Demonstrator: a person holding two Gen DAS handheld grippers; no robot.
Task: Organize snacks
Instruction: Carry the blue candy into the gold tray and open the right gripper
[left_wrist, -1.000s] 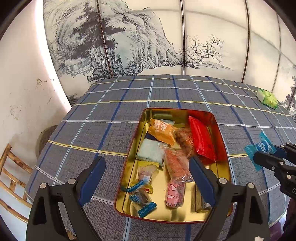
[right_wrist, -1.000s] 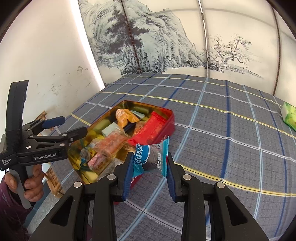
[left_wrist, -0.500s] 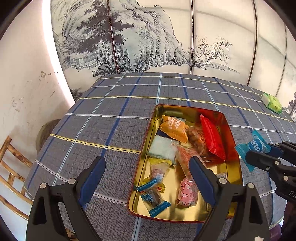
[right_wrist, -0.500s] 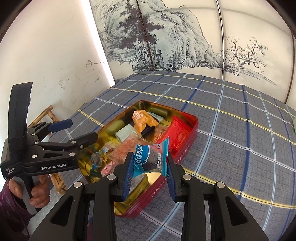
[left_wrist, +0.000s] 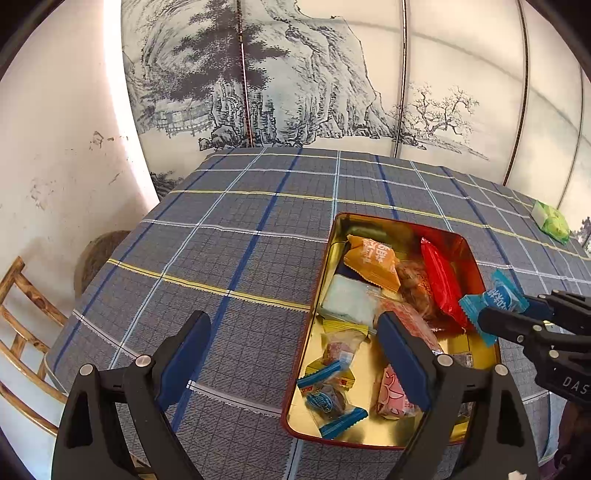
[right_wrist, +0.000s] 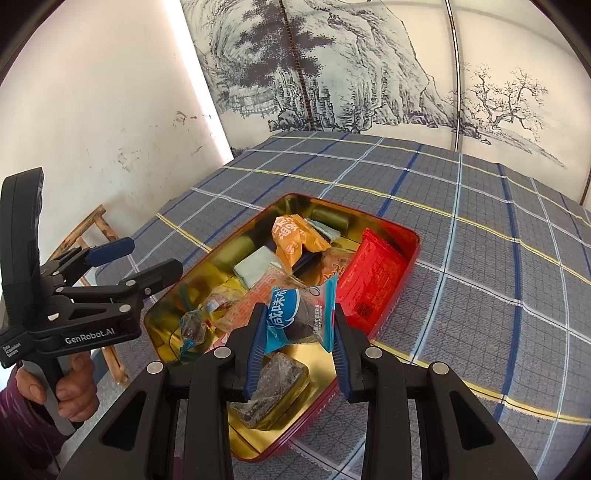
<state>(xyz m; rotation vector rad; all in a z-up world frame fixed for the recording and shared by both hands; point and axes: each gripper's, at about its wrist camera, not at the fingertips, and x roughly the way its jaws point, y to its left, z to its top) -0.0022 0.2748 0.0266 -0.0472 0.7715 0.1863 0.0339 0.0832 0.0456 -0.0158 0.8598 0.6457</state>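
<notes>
A red tin (left_wrist: 480, 266) with a gold inside (right_wrist: 412, 240) sits on the plaid table and holds several wrapped snacks: an orange pack (left_wrist: 373, 262), a red pack (left_wrist: 441, 282), a pale blue pack (left_wrist: 347, 302). My right gripper (right_wrist: 300, 328) is shut on a blue wrapped snack (right_wrist: 301, 315) and holds it above the tin's near right part; it also shows in the left wrist view (left_wrist: 491, 301). My left gripper (left_wrist: 295, 354) is open and empty above the tin's left edge.
A green snack pack (left_wrist: 552, 221) lies on the cloth at the far right. A wooden chair (left_wrist: 22, 332) stands off the table's left edge. A painted screen stands behind the table.
My right gripper has carried the blue snack left, from beside the tin to over it. My left gripper has shifted left, so the tin now lies to its right.
</notes>
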